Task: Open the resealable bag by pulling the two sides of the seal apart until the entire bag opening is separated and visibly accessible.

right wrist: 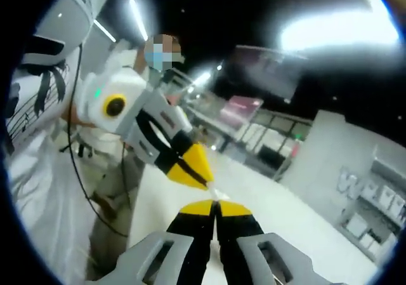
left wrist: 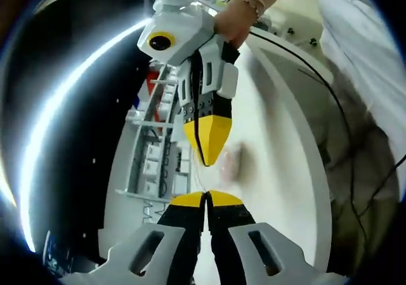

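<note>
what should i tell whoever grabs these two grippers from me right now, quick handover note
Left gripper: jaws shut, seemingly on a thin clear edge of the bag, which is hard to see.
Right gripper: jaws shut, tip to tip with the left one above the white table.
Done: both grippers look clamped at the seal.
Left: no open mouth visible; pull the two sides apart along the whole seal.

the bag point(left wrist: 204, 176) is clear film, barely visible — a thin strip stretched taut between the two tongs' yellow tips, above the white desk point(left wrist: 273, 171). its opening cannot be made out — too blurred.
</note>
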The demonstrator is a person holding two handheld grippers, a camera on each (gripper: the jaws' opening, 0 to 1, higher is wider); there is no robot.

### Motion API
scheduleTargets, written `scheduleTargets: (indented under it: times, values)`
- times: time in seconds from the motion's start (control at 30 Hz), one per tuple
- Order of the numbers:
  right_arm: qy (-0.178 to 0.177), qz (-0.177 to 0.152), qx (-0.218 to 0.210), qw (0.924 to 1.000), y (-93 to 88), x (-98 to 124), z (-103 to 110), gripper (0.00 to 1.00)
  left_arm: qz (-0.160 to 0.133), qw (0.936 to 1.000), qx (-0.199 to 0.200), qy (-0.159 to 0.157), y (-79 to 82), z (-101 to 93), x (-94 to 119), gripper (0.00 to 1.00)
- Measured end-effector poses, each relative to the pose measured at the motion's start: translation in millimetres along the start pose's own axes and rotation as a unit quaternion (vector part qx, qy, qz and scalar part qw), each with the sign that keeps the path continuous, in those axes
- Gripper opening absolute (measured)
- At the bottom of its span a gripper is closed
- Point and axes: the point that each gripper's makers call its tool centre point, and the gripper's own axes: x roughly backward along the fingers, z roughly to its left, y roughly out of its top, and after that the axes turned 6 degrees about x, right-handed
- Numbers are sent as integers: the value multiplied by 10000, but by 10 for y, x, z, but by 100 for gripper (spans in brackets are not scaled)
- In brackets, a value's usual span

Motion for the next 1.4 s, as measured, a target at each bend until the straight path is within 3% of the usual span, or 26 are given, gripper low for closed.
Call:
scheduleTargets:
  times: [0.07,0.13,0.2,0.33,0.43,0.5,0.63,0.8,1.07,1.4]
  values:
    - [188,78,-135,9997,-33,8,80,0,-22,9999,95,33,2,16,19,1]
    - [458,130,-440,9979,-62,35,185,9,-8,10000,66,64,-13,20,28,1]
    - [486,82,-607,9969,-58,103,190,7,36,10000,-8,68,-38,14,26,1]
    - [487,-234,-1430,9883,67,205,117,3,59,9998,-172,96,-36,23,18,0]
    - [518,-588,-2276,9706,228,213,-38,3,73,9993,-352,85,1,19,-17,1]
    - [585,-629,-2579,9623,258,182,-90,3,68,9988,-481,55,35,9,-36,1]
    - [691,-363,-2955,9521,199,53,-172,3,20,9984,-565,86,84,42,-32,1]
    - [1072,-198,-3642,9249,184,-63,-102,3,36,9972,-738,142,48,151,24,1]
    - [1353,131,-3787,9155,146,-144,25,7,21,9948,-1005,187,85,202,7,1]
    - [1294,255,-3954,9090,73,-145,23,5,-11,9916,-1260,282,127,258,30,1]
